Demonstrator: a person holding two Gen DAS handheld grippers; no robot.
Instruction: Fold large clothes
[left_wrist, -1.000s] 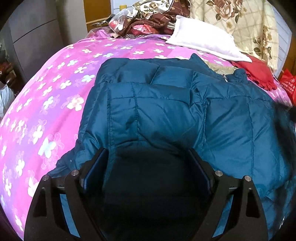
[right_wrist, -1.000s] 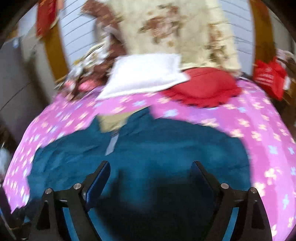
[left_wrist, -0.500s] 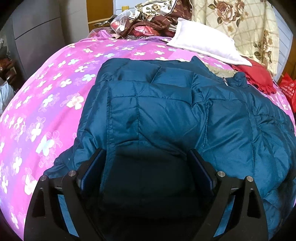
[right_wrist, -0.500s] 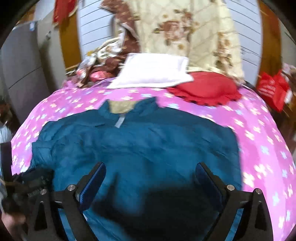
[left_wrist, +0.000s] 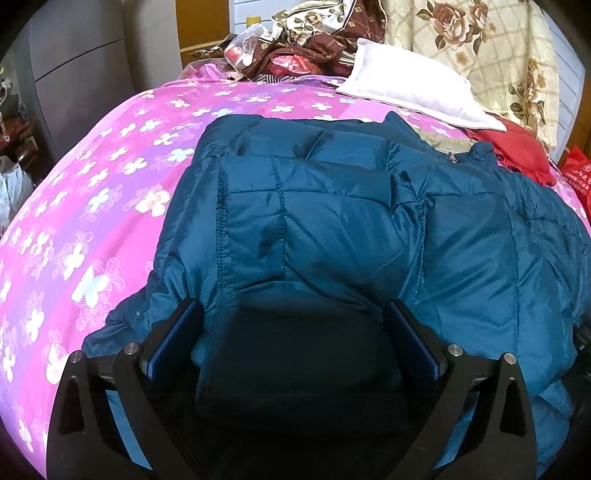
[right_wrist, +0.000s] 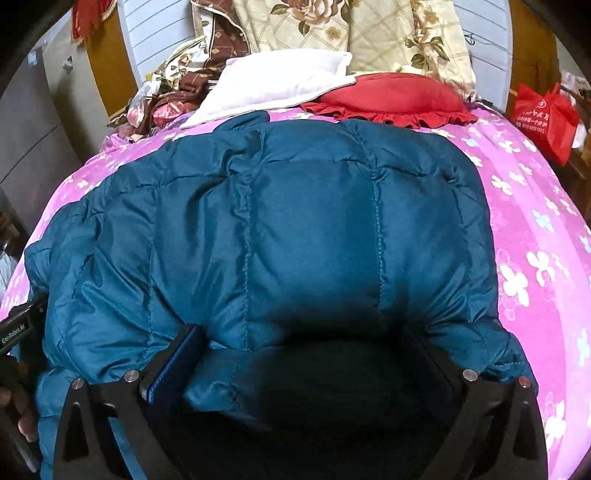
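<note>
right hand-held gripper (right_wrist: 295, 354): jaws opening, lower frame | blue puffer jacket (right_wrist: 295, 229): between them, centre, on pink floral bed (right_wrist: 524, 206)

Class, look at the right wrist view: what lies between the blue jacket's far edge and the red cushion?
A narrow strip of pink flowered bedsheet separates the blue jacket from the red cushion.

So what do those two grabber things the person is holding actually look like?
Both look alike: the left gripper and right gripper are black angular frames with silver bolts and blue pads inside the fingers. White lettering marks the left one's body.
</note>
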